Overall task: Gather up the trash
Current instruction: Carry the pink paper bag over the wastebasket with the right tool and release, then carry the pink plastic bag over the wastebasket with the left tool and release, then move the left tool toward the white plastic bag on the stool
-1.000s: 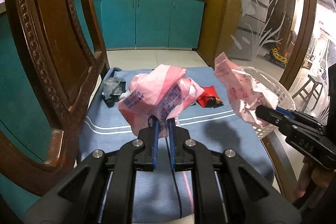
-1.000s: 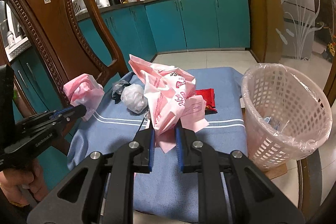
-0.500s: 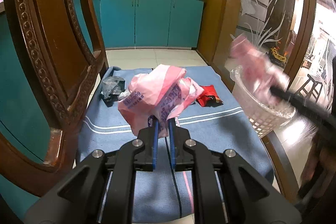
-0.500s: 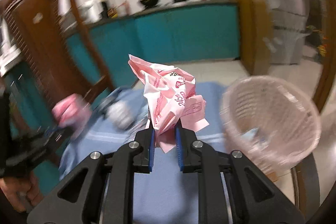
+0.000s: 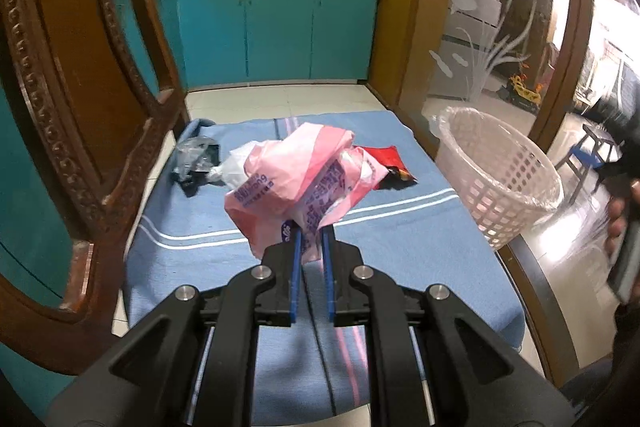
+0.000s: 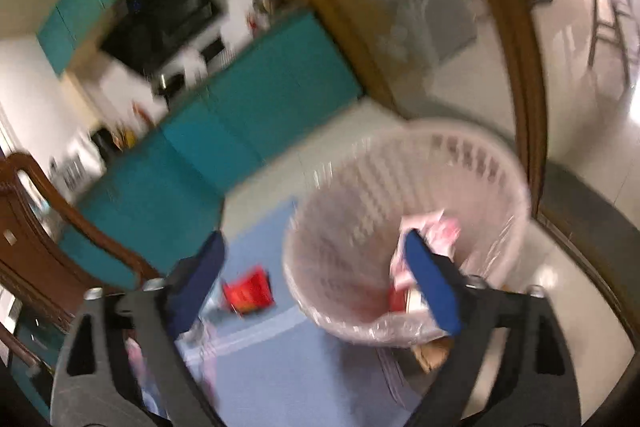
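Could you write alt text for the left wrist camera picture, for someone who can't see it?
The left gripper pinches a crumpled pink plastic bag above a blue cloth. Beyond the bag lie a red wrapper and grey plastic scraps, and a white lined basket stands to the right.

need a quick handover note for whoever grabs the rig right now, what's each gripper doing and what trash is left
Left gripper: shut on the pink plastic bag, held above the blue cloth.
Right gripper: open over the white basket; pink crumpled paper is inside it.
Done: the paper is binned.
Left: drop the pink bag, then collect the red wrapper, white wad and grey-black plastic scrap on the cloth.
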`<state>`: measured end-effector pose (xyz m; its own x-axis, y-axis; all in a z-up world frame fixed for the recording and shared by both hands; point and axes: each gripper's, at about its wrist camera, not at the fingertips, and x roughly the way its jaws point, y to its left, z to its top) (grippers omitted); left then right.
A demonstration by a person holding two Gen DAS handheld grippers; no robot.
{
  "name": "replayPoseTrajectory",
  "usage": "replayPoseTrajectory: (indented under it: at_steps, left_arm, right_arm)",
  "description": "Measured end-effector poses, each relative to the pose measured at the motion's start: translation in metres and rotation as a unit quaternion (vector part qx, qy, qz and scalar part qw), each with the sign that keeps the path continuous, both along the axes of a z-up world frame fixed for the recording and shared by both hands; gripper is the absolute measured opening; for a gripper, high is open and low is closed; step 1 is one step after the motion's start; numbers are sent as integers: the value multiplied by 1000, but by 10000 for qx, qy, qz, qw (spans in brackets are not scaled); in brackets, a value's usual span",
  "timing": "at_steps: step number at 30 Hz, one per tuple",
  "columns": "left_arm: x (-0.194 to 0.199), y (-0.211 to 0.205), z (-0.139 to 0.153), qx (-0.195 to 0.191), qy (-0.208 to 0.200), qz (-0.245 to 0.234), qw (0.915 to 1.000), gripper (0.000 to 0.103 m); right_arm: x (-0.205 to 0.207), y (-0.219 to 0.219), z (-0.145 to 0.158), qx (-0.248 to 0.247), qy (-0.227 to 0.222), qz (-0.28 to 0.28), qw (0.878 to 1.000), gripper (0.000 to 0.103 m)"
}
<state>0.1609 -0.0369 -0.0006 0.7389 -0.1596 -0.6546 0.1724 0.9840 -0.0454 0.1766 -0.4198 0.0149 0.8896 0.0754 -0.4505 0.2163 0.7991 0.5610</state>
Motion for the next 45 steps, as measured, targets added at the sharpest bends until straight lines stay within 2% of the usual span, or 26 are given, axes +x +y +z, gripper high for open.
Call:
replayPoseTrajectory:
  at_steps: [2, 6, 10, 12, 13, 14, 15, 16, 17, 20, 23, 26, 28, 31, 34, 35, 38, 40, 45]
  left_arm:
    - [1, -9, -2, -35, 39, -73, 10000, 11]
    - [8, -62, -1, -97, 123, -579, 9982, 11]
    - [30, -156, 14, -48, -8, -1289, 9917, 13]
    - [50, -201, 24, -116, -10, -1525, 9882, 18]
    - [62, -222, 27, -215, 48, -1656, 9859, 30]
    - [70, -235, 27, -263, 92, -1760, 9840, 66]
    - [81, -253, 27, -186, 110, -1792, 9836, 83]
    - [84, -259, 25, -71, 56, -1669, 9859, 94]
    - [84, -260, 24, 16, 6, -1562, 9877, 94]
    - [70, -237, 13, 99, -21, -1464, 9892, 95]
    - [46, -181, 1, 471, -1, -1094, 9929, 96]
    - [27, -122, -1, 644, -31, -595, 9961, 99]
    - [11, -72, -1, 599, 30, -109, 9981, 99]
    - [-2, -18, -6, 445, 196, 455, 9978, 99]
    - [-15, 22, -19, 137, 228, 934, 9953, 99]
    - [-15, 29, -20, 58, 267, 1060, 9940, 99]
    - [-15, 31, -19, -64, 154, 783, 9968, 99]
    - [-16, 29, -19, 115, 41, 820, 9966, 99]
    - [-20, 29, -14, -58, 55, 696, 9975, 99]
  right_arm:
    - [-22, -1, 19, -236, -475, -372, 9979, 99]
    - [-46, -10, 30, -499, -974, -1022, 9887, 100]
    - [-59, -23, 24, -326, -1148, -1529, 9810, 100]
    - [-64, -30, 22, -258, -1229, -1785, 9759, 100]
    - [-66, -33, 21, -220, -1253, -1840, 9747, 100]
    - [-66, -35, 20, -204, -1258, -1859, 9743, 100]
    - [-66, -35, 20, -203, -1241, -1846, 9747, 100]
    - [-65, -36, 19, -200, -1204, -1813, 9758, 100]
    - [-62, -36, 17, -173, -1155, -1743, 9777, 100]
    - [-55, -29, 18, -160, -1037, -1417, 9843, 100]
    - [-45, -10, 21, -313, -883, -942, 9911, 100]
    - [-26, 23, 19, -547, -485, -209, 9971, 100]
    - [-15, 53, 15, -787, -227, 366, 9960, 100]
    - [-4, 107, 6, -1179, 175, 1257, 9849, 100]
    - [-8, 143, -4, -1447, 373, 1630, 9752, 100]
    - [-8, 156, -7, -1592, 419, 1730, 9711, 100]
    - [-6, 180, -14, -1894, 491, 1888, 9623, 100]
    - [-3, 185, -19, -1930, 529, 1901, 9611, 100]
    - [-4, 190, -23, -1924, 556, 1871, 9617, 100]
